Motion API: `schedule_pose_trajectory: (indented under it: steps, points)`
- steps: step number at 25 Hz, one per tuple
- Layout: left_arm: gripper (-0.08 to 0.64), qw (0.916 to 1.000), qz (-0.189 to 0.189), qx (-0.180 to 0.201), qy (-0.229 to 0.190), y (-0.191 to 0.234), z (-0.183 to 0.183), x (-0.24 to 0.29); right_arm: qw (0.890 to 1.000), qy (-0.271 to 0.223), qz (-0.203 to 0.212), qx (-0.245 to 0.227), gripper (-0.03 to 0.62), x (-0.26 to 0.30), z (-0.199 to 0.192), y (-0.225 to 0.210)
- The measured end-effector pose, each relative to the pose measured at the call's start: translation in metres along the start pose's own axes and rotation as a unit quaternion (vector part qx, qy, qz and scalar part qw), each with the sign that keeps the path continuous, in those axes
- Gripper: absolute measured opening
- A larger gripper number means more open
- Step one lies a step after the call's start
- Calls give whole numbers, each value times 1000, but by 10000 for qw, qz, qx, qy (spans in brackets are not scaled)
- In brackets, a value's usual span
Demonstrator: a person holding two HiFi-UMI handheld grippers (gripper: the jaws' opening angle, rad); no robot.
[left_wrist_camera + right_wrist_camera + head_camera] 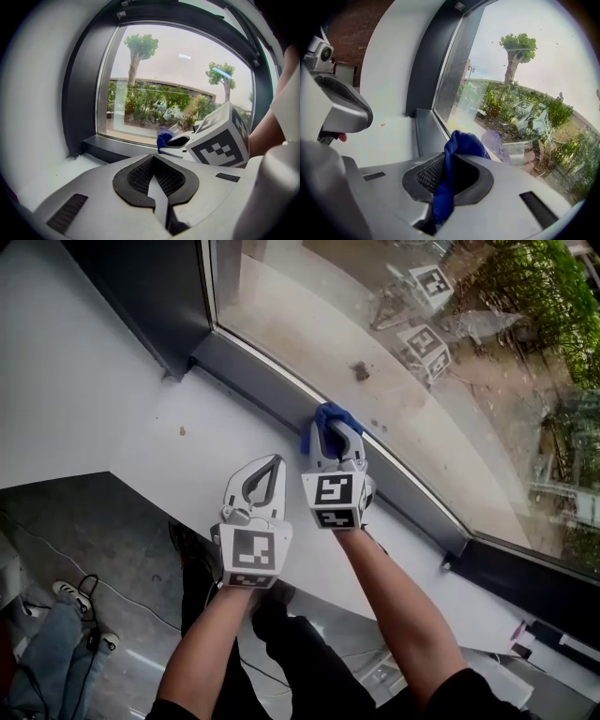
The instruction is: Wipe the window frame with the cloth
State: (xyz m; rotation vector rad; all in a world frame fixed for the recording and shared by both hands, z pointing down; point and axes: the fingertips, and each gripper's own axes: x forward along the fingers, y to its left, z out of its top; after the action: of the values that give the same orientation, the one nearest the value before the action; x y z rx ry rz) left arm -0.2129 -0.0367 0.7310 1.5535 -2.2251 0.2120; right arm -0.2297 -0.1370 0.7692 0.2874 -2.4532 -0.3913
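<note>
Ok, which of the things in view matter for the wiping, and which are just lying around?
Job in hand:
blue cloth; right gripper, jaws shut on it; window frame, where the cloth sits.

Lying about:
left gripper, jaws shut on nothing; speck on the sill; shoe on the floor.

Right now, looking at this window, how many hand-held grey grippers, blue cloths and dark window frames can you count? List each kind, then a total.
Grey two-jaw grippers: 2, left gripper and right gripper
Blue woven cloth: 1
Dark grey window frame: 1
Total: 4
</note>
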Motion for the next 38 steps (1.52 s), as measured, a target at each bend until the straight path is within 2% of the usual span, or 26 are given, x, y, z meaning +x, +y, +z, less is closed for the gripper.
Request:
schedule_pose_trajectory:
  steps: [7,11,14,18,27,32,38]
  points:
    - [3,9998,159,119,37,12,11,-5,10000,-53,-3,80,26,1,5,2]
    - [3,9998,141,146,-25,18,15,-6,9999,62,-72,92,26,9,6,0]
    - [3,9997,147,150,108,32,15,-5,9997,217,-114,84,26,20,8,1]
    - [3,9995,186,170,178,62,25,-9,9997,205,-94,-47,26,37,29,14]
    - [3,9990,172,310,277,91,26,-11,9999,86,-2,-75,26,62,58,32]
    - [3,9994,148,160,280,100,23,-12,9998,-20,96,-197,26,75,74,43]
    - [3,9988,136,372,296,129,32,-25,9983,-88,210,-533,26,86,97,65]
